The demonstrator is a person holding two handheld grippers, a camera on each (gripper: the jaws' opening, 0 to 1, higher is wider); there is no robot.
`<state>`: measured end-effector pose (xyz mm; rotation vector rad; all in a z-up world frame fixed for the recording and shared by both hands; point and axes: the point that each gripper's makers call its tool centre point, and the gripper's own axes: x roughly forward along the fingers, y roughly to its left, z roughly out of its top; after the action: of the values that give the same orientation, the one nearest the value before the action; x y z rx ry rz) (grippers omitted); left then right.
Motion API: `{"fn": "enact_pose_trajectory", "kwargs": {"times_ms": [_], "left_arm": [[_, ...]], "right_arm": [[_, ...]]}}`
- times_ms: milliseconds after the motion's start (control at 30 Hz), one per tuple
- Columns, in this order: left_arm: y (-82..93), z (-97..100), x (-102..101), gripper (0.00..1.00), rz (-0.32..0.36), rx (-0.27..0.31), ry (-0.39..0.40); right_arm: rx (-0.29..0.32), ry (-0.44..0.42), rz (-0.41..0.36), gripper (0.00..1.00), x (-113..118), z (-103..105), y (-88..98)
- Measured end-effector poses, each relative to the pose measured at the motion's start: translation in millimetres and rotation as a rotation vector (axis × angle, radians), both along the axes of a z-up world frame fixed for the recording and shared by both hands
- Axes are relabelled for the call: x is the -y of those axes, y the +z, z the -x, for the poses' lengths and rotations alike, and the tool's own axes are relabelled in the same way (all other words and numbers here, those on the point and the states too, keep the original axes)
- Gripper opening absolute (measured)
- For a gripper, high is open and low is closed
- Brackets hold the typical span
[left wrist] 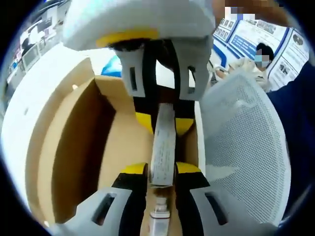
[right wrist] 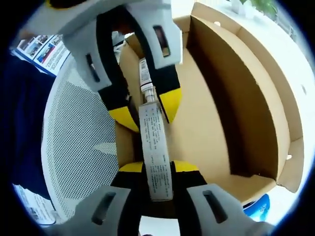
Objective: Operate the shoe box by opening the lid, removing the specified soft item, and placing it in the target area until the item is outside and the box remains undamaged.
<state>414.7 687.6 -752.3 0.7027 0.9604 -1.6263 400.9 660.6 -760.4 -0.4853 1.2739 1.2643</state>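
A slim grey tube with printed text (left wrist: 163, 142) (right wrist: 153, 147) hangs over the open cardboard shoe box (left wrist: 74, 147) (right wrist: 246, 113), whose brown inside shows bare. In the left gripper view my left gripper (left wrist: 161, 169) is shut on the tube's near part, and the right gripper (left wrist: 163, 123) comes down from the top, clamped on the far part. The right gripper view has my right gripper (right wrist: 158, 167) shut on the tube's wide end, with the left gripper (right wrist: 143, 110) closed on it higher up, near the capped end (right wrist: 146, 88).
A white mesh panel (left wrist: 246, 157) (right wrist: 81, 147) stands right beside the box's long wall. Posters (left wrist: 256, 37) and a seated person are behind it. The box sits on a white table (left wrist: 29, 98); a blue object (right wrist: 258, 206) lies by its corner.
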Motion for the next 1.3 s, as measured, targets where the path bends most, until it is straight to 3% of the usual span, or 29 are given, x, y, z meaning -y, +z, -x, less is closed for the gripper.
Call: {"fn": "enact_pose_trajectory", "kwargs": {"times_ms": [133,467,733,867,1100,1300], "left_arm": [[-0.9,0.2,0.8,0.18,0.015,-0.026,0.006],[0.5,2.7,0.7,0.16,0.053,-0.018,-0.025],[-0.1,0.5,1.2,0.16,0.066,-0.035,0.0],[2.4,-0.1,0.2,0.15,0.063,-0.009,-0.021],[24.7,-9.3,-1.5,0.15,0.072,0.03,-0.028],[55.1,-20.0,-1.4,0.15,0.098,0.077,-0.031]], "right_arm": [[0.011,0.017,0.0,0.18,-0.3,-0.3,-0.8],[0.04,0.072,-0.013,0.19,-3.3,0.6,-3.5],[0.073,0.108,-0.011,0.17,-3.9,-0.6,-7.0],[0.089,0.097,-0.026,0.17,-4.9,-3.3,-2.2],[0.121,0.088,-0.042,0.17,-7.1,-12.7,18.0],[0.163,0.094,-0.04,0.17,-6.9,-23.1,49.7]]}}
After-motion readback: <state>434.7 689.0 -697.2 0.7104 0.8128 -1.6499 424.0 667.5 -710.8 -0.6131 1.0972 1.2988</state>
